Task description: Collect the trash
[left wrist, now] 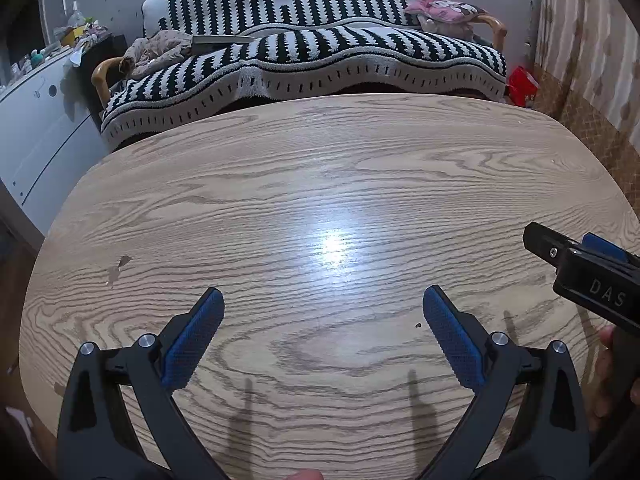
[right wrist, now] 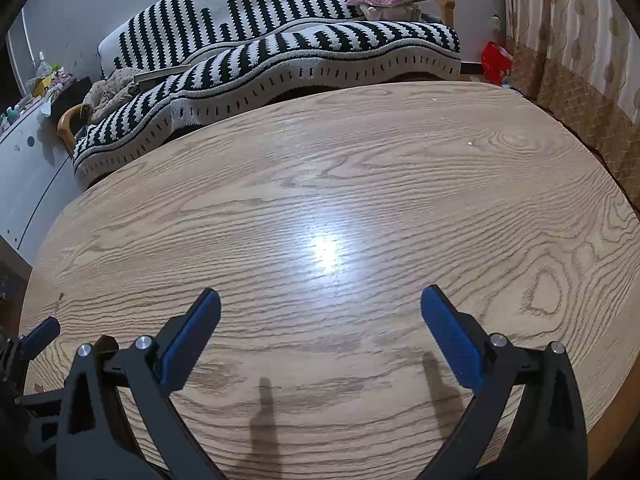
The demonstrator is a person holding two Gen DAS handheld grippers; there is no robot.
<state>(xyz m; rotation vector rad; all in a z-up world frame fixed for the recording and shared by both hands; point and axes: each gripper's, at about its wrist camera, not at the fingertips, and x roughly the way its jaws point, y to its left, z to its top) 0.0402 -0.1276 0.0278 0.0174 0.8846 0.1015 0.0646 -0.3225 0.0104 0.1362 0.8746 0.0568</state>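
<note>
Jaws on your left gripper (left wrist: 323,300) and right gripper (right wrist: 320,300) are gaping, empty, over the bare worktop (left wrist: 360,168); you're searching for trash.

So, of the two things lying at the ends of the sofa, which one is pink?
The pink cushion at the sofa's right end by the curtain; the heap at the left armrest is beige crumpled cloth.

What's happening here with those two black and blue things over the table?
A person holds a claw in each hand above a wooden table. The left claw and right claw are both open and empty. No trash shows on the table; a striped sofa stands behind it.
</note>
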